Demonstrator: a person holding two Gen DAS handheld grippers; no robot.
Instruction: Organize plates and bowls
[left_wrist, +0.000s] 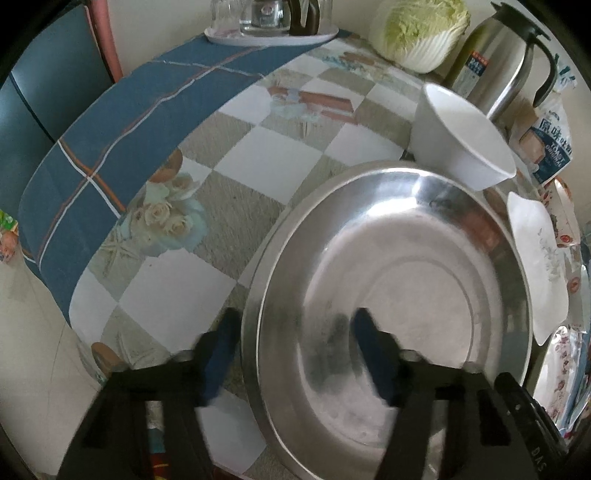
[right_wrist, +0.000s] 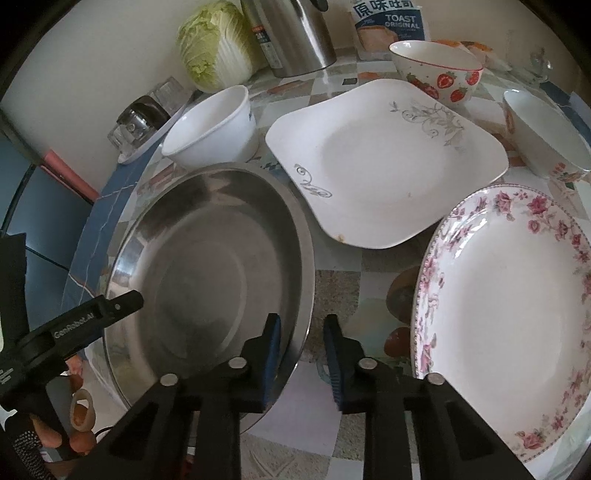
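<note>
A large steel basin (left_wrist: 391, 280) (right_wrist: 207, 266) sits on the checked tablecloth. My left gripper (left_wrist: 295, 328) is open and straddles its near left rim, one finger outside and one inside. My right gripper (right_wrist: 302, 332) is open and straddles its right rim. A plain white bowl (left_wrist: 461, 136) (right_wrist: 214, 125) stands behind the basin. A square white plate (right_wrist: 384, 158) (left_wrist: 535, 258) lies to its right. A round floral plate (right_wrist: 509, 314) lies at the near right. A strawberry bowl (right_wrist: 439, 70) and another white bowl (right_wrist: 543, 136) stand at the back right.
A cabbage (right_wrist: 214, 44) (left_wrist: 421, 29), a steel thermos jug (right_wrist: 291, 33) (left_wrist: 506, 62) and a toast bag (right_wrist: 388, 22) stand along the wall. A tray with glasses (left_wrist: 269, 26) (right_wrist: 147, 122) sits at the far left corner. The table edge (left_wrist: 48, 229) curves at left.
</note>
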